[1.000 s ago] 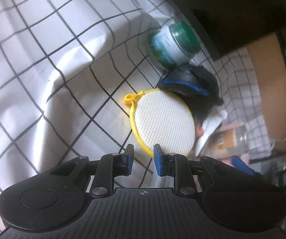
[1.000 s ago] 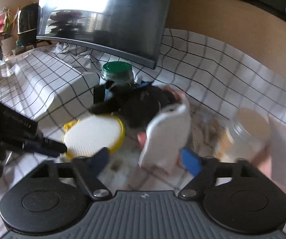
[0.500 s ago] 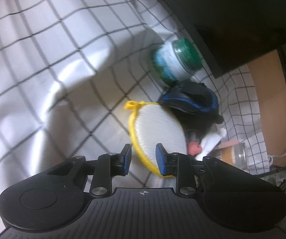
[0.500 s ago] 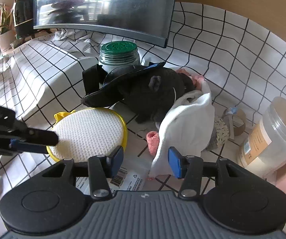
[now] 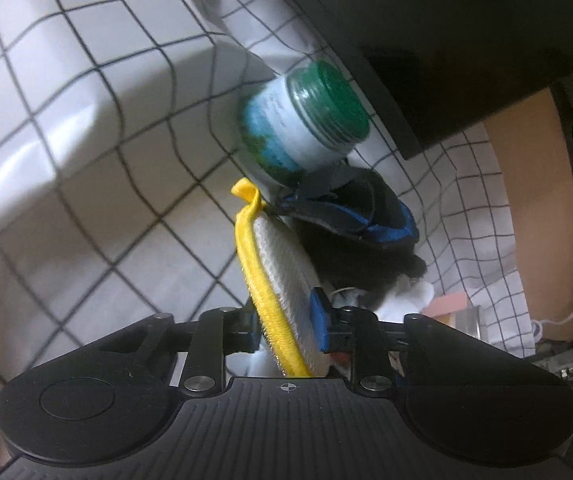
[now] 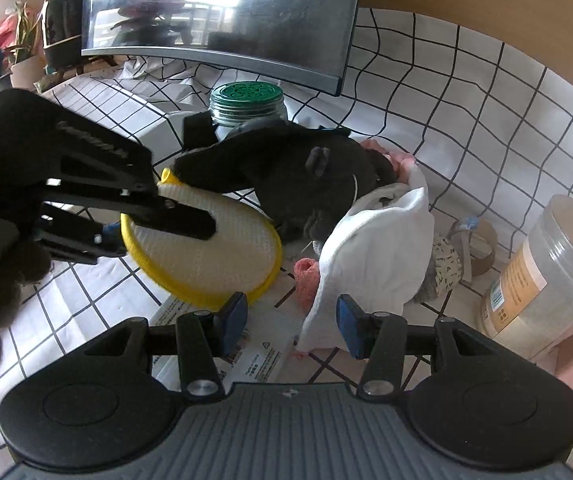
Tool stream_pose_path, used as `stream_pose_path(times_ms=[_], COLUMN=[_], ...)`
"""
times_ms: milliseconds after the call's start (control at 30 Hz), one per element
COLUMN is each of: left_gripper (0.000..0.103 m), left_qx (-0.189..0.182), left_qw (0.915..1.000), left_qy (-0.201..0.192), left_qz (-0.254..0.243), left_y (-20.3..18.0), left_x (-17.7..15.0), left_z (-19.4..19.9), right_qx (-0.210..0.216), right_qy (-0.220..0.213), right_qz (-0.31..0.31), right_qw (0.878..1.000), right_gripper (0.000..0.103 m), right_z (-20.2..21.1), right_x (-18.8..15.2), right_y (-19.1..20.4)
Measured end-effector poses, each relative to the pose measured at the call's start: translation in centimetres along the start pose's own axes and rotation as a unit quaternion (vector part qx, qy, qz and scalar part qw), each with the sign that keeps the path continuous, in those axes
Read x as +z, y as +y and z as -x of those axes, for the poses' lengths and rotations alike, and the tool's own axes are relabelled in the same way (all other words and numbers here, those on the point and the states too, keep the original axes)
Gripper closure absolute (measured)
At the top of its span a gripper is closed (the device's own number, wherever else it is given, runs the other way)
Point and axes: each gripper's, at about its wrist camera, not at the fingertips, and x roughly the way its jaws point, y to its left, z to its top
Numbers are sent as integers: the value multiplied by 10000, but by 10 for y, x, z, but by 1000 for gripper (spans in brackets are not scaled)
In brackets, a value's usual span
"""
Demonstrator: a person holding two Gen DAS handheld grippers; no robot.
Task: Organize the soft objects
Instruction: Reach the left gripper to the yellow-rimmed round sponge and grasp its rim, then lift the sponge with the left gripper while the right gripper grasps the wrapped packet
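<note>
A: Item one, pad (image 6: pixel 222 256)?
B: Round, white mesh face, yellow rim. Held by the left gripper (image 5: pixel 286 320), jaws closed on its near-left edge, one finger above and one below. Tilted, its far edge against the black cloth (image 6: pixel 286 172). It sits left of the soft pile on the checked cover (image 6: pixel 466 92).

A: Item two, right gripper (image 6: pixel 292 318)?
B: Jaws wide, holding nothing. Near the pile, pointed between the pad and the white cloth (image 6: pixel 370 248).

A: Soft pile, contents?
B: Black cloth with blue trim, centre. White cloth draped at its right, near side. Pink knit (image 6: pixel 306 278) between pad and white cloth. Patterned grey piece (image 6: pixel 444 264) right of the white cloth.

A: Hard goods?
B: Green-lid jar (image 6: pixel 246 100), far, just behind the black cloth. Tape roll (image 6: pixel 474 248) to the right. Clear tub (image 6: pixel 546 276), far right. Printed bag (image 6: pixel 254 352), flat, near the right gripper. Monitor (image 6: pixel 246 12) at the far edge.
</note>
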Motion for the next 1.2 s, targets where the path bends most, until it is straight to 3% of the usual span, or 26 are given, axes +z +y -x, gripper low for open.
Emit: stream_pose_path(times_ms=[267,400,533,733,900,1033,1200], left_gripper=[84,85,85,85,85,85,85], left_qx=[-195,-207,-172,243,717,926,900], left_qw=[9996,9979,9960,9894,9814,9765,9780], left_qy=[-32,-172,-392,-907,-1061,-1120,-1044], left_qz=[-216,-586,-783,-1108,-1427,-1590,-1563], left_y=[-8,-15,-17,-14,-13,-13,-5], left_x=[-11,-20,-31,-42,-50,-58,-62], left_z=[8,26,55,109,134,144,148], right_qx=[4,-171,-324,45,216,173,-143], right_qy=[65,-61,-116,209,446,513,647], right_qz=[99,-59,-245,-472,-567,-737,-638], right_qw=[9999,9998,9991,9987,9972,9958,9958], right_gripper=[51,22,14,12,12,12,11], right_z=[13,38,61,63,43,24,-3], right_x=[-4,-12,-26,-40,-34,-23,-11], right_y=[-3,-9,-18,-9,21,37,53])
